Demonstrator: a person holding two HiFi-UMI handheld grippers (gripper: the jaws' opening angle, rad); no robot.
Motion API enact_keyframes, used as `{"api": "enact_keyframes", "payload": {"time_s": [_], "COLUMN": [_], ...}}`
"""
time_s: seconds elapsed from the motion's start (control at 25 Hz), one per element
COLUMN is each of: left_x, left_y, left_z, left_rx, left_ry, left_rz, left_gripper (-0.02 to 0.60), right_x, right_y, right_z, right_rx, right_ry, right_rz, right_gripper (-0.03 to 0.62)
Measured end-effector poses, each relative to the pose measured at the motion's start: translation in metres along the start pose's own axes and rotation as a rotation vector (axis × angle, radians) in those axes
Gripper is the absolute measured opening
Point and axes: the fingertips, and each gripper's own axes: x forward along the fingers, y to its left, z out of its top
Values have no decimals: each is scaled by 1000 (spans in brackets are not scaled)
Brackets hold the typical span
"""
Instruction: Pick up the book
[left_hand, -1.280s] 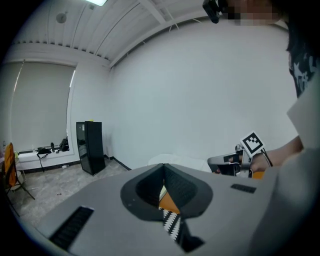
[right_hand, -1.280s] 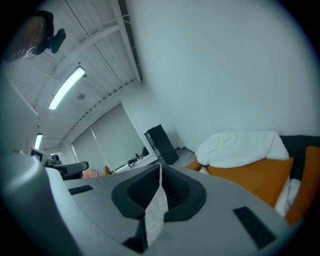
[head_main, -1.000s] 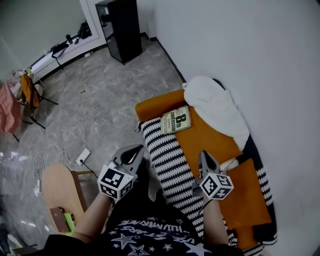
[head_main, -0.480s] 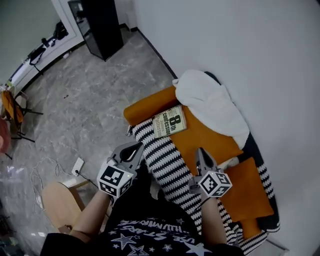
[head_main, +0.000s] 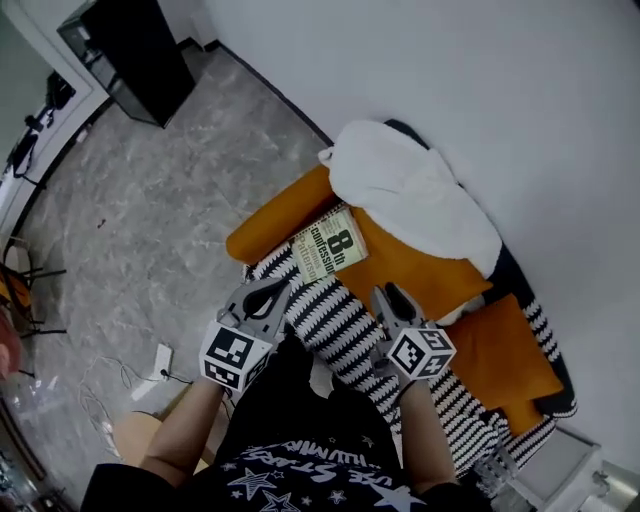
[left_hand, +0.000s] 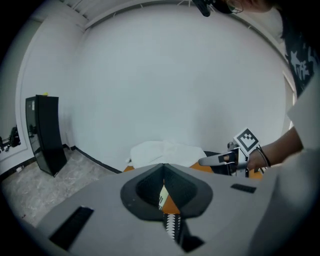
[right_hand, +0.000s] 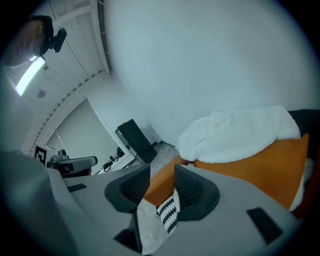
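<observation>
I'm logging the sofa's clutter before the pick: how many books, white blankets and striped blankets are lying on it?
book: 1
white blanket: 1
striped blanket: 1
Total: 3

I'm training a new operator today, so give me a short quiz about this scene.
1. True or false: a gripper already holds the book.
2. The book lies: A, on the floor; B, on the orange sofa beside the striped blanket; C, on the white bundle.
3. Which gripper's jaws stand apart: left gripper or right gripper?
Key: 1 false; 2 B; 3 right, its jaws have just been opening, nothing between them.
</observation>
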Motion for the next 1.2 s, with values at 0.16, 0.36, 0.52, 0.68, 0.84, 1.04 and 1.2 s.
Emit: {"api": "enact_keyframes", "payload": {"time_s": [0.16,0.36,0.52,0.68,0.84,1.04,1.2], "left_x": [34,70,92,106,120,140,152], "left_y": [16,35,45,49,54,57,63], "left_z": [8,2,-13,-27,-44,-69,-83], "left_rx": [19,18,19,24,11,10,-1], "left_ry": [3,45,87,130,148,180,187], "left_rz": [-81,-161,-194,-214,-199,-210,-188], "left_gripper": [8,8,8,8,8,8,8], "right_x": [19,38,57,72,88,112,131], "right_y": [-12,-25,-41,-57,-76,-104,-119], "right_z": [2,-9,-25,-49,-71,-90,-94], "right_rx": [22,51,119,162,172,176,218], "right_ry": [-15,12,36,86,128,157,141], "right_rz": [-61,-133,-146,-158,-145,-146,-123], "right_gripper": [167,208,291,311,313,313,313]}}
